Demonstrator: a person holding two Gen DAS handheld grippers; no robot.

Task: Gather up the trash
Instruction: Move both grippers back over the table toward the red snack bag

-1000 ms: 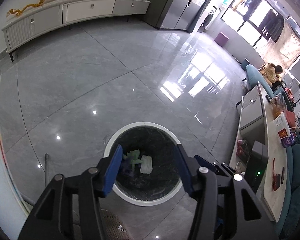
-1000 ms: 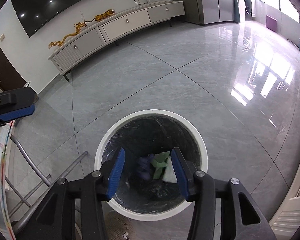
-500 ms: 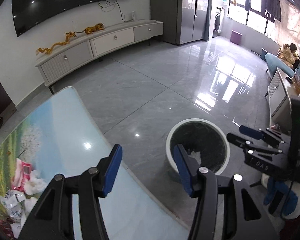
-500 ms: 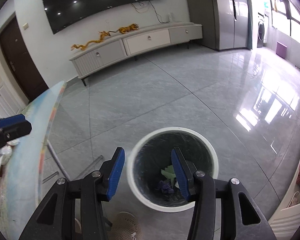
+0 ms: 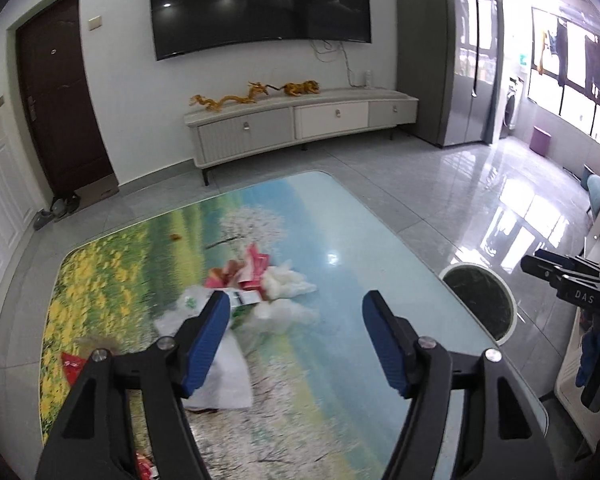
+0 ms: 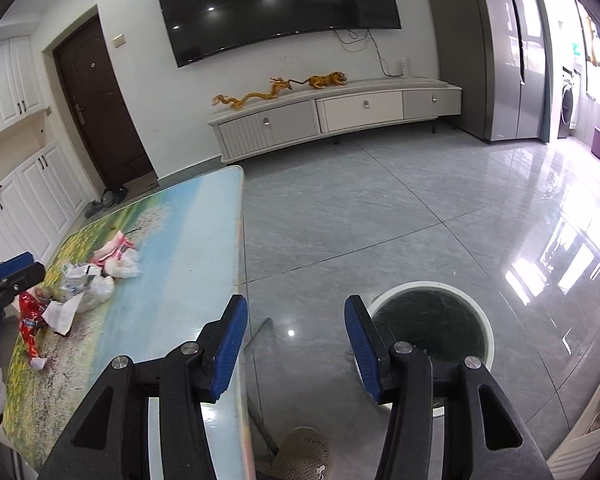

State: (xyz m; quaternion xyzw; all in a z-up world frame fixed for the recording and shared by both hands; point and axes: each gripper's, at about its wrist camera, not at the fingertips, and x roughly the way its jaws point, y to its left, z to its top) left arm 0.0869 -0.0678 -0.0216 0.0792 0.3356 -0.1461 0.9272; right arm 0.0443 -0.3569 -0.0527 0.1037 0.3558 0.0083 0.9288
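Observation:
A pile of trash (image 5: 256,292), with white tissues, plastic bags and red wrappers, lies on the table (image 5: 340,248) with a landscape print. It also shows in the right wrist view (image 6: 88,280). My left gripper (image 5: 296,316) is open and empty above the table, just right of the pile. My right gripper (image 6: 294,320) is open and empty, over the table's right edge. The round white trash bin (image 6: 432,324) with a black liner stands on the floor to the right of the table; it also shows in the left wrist view (image 5: 480,300).
A low TV cabinet (image 6: 332,116) and a wall TV (image 6: 276,4) are at the far wall. A dark door (image 5: 60,96) is at the left. The right gripper shows at the right edge of the left wrist view (image 5: 572,276). Glossy tile floor (image 6: 400,208) surrounds the bin.
Both grippers have lifted away from over the bin. The left one has swung left over the table and the trash pile. The right one has risen and tilted up.

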